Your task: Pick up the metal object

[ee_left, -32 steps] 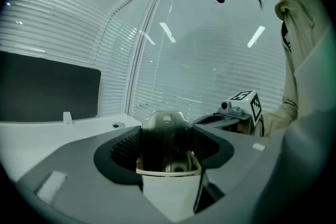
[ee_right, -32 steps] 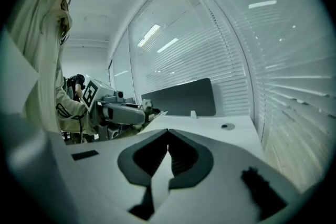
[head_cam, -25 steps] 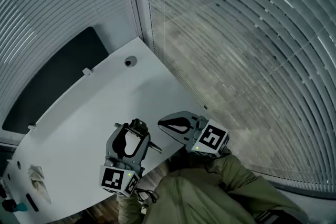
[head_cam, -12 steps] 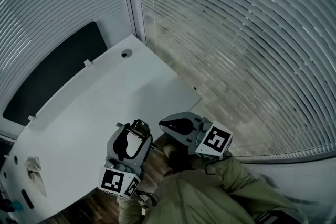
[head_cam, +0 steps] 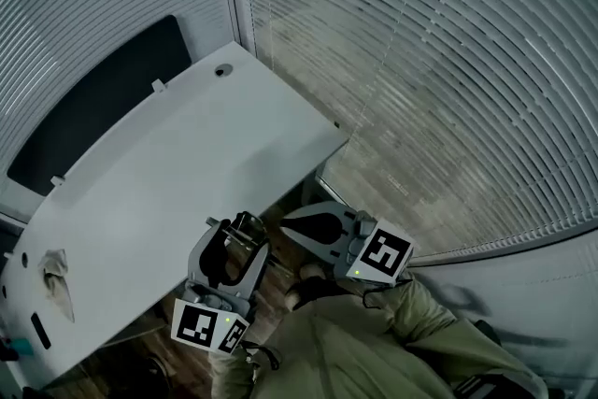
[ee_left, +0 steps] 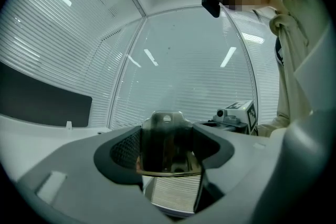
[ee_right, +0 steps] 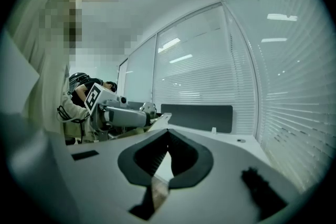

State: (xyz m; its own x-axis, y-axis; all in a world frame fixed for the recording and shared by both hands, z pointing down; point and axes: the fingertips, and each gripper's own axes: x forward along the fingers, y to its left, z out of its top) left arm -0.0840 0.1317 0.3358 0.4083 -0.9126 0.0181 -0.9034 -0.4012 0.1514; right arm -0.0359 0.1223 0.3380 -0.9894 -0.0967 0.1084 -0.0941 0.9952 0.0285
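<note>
The metal object (ee_left: 167, 140), a small shiny bracket with a hole near its top, sits between the pads of my left gripper (ee_left: 168, 136), which is shut on it. In the head view the left gripper (head_cam: 234, 243) hangs off the near edge of the white table (head_cam: 187, 163), the metal object (head_cam: 246, 225) at its tip. My right gripper (head_cam: 290, 223) is beside it on the right, jaws shut with nothing between them. The right gripper view shows its pads (ee_right: 168, 147) meeting at the tip, and the left gripper (ee_right: 123, 115) to the left.
A crumpled cloth (head_cam: 54, 277) and a small black item (head_cam: 40, 330) lie at the table's left end. A round grommet (head_cam: 222, 69) is at its far corner, a dark panel (head_cam: 93, 117) behind it. Window blinds (head_cam: 420, 61) surround the corner. Wood floor (head_cam: 280, 280) lies below the grippers.
Both grippers have drawn back from the table and now hang past its near edge over the floor. The left gripper still holds the metal object.
</note>
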